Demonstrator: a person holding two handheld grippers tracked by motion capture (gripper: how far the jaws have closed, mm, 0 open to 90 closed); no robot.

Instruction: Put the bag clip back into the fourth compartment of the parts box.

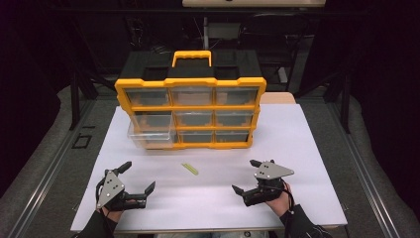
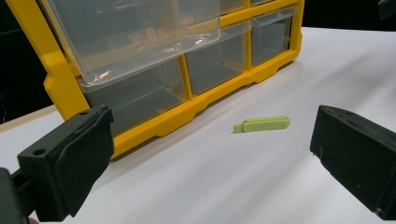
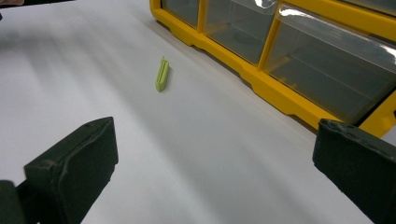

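Table board (image 1: 297, 148): white, flat, spanning the middle and lower frame.
Black case (image 1: 148, 62): upper centre, behind the yellow frame.
Floor mat (image 1: 44, 144): grey, left and right edges.
Background: dark, upper frame, with black stands.

White table (image 1: 307, 148) — yellow drawer organizer (image 1: 190, 113) and green clip (image 1: 189, 169) on it.

A small light-green clip (image 1: 189, 169) lies flat on the white table (image 1: 297, 148).
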